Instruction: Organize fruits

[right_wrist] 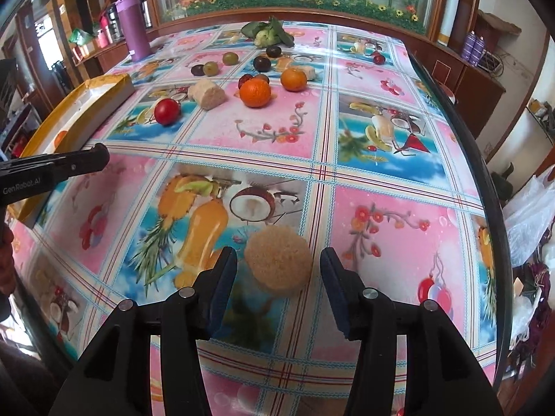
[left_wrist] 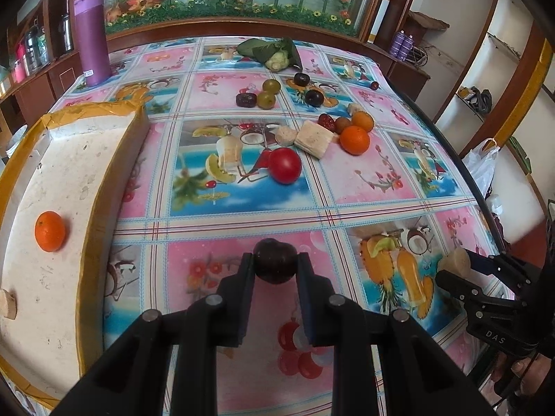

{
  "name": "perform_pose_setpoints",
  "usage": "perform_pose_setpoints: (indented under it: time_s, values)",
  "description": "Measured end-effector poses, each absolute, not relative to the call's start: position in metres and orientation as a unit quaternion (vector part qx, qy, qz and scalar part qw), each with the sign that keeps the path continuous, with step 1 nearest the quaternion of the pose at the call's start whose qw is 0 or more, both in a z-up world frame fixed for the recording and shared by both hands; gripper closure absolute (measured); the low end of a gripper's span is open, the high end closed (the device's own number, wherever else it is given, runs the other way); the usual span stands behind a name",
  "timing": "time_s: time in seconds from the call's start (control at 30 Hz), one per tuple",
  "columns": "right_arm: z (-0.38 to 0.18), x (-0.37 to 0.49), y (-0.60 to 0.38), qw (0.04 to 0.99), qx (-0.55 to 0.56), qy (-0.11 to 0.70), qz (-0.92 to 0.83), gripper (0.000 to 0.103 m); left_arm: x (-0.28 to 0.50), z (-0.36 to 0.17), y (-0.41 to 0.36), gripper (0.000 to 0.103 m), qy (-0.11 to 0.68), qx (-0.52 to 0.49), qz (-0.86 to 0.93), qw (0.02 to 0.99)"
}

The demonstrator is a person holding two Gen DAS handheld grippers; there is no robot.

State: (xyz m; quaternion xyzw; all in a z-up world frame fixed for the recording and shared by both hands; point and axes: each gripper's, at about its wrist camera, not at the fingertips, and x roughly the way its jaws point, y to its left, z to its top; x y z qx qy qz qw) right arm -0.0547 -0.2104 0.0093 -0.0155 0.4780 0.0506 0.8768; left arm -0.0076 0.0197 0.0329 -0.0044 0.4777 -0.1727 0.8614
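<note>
The left claw (left_wrist: 275, 265) pinches a dark plum (left_wrist: 275, 260) above the tabletop (left_wrist: 364, 187); next it must go to the white tray (left_wrist: 69, 159) at nine o'clock. The right claw (right_wrist: 278, 272) is spread around a beige slice (right_wrist: 279, 260).

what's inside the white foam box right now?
Inside the white foam box with yellow-taped rim: one orange tangerine and a pale cut chunk at the picture's edge. The box's near and left portions fall outside both views.

I'm in a home dining room: behind my fruit-print tablecloth (right_wrist: 381, 79) stand a wooden cabinet (right_wrist: 461, 69) and flasks (left_wrist: 34, 48).
</note>
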Motion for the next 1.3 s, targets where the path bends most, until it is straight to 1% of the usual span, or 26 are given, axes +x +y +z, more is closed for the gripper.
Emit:
perform_pose_setpoints:
  time_s: [0.03,0.07,0.1,0.33,0.6,0.97,1.3]
  values:
    - [0.008,-0.053,-0.210,0.876,-0.015,0.479,0.052,0.055,-0.008,0.033,0.019,0.076,0.478,-0.004,-0.174,0.861]
    - [0.006,-0.052,-0.211,0.876,-0.016,0.479,0.053,0.067,-0.009,0.033,0.018,0.076,0.478,-0.003,-0.175,0.861]
    - [0.005,-0.050,-0.211,0.875,-0.017,0.481,0.053,0.067,-0.009,0.033,0.018,0.076,0.478,-0.003,-0.177,0.861]
    - [0.019,-0.050,-0.205,0.881,-0.018,0.469,0.060,0.068,-0.010,0.041,0.024,0.076,0.474,-0.011,-0.178,0.862]
    - [0.048,-0.036,-0.172,0.893,-0.025,0.439,0.098,0.068,-0.011,0.060,0.049,0.076,0.456,-0.029,-0.163,0.875]
    - [0.066,-0.004,-0.098,0.888,-0.051,0.425,0.167,0.068,-0.010,0.076,0.125,0.076,0.437,-0.059,-0.101,0.892]
    - [0.074,0.039,-0.013,0.874,-0.078,0.421,0.232,0.068,0.007,0.072,0.208,0.076,0.436,-0.079,-0.024,0.896]
